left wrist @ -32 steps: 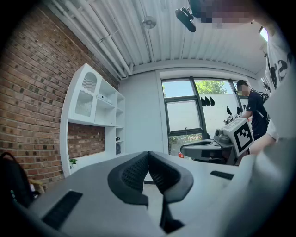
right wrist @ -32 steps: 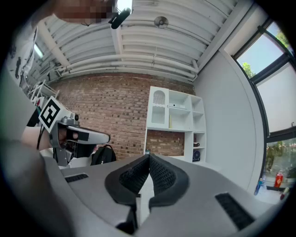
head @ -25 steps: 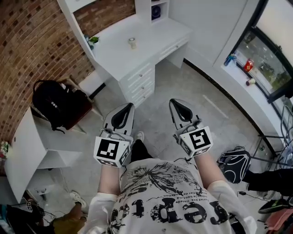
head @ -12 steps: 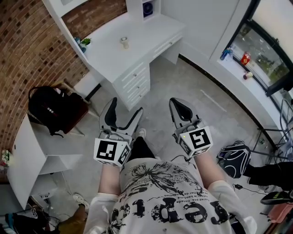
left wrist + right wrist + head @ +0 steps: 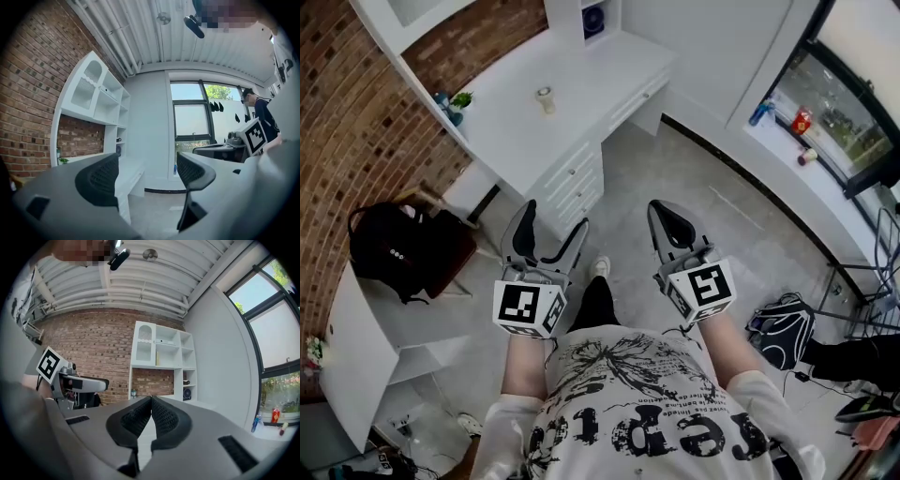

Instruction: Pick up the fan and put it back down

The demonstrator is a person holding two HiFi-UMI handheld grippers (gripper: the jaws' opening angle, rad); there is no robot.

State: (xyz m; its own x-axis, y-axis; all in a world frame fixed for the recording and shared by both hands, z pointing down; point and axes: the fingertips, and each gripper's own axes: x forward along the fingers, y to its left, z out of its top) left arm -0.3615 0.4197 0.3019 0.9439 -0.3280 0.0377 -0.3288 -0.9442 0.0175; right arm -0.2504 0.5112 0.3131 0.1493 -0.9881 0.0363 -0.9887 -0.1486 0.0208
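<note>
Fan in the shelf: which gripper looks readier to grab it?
Probably the left gripper: its jaws stand open, while the right gripper is shut. Both are far from the fan.

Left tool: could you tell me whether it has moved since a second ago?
Yes; the left tool has advanced toward the white desk, its jaws now open.

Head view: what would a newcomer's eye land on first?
The two grippers held out over the grey floor: the left gripper open and empty, the right gripper shut. Ahead stands the white desk against the brick wall, a black backpack to its left.
</note>
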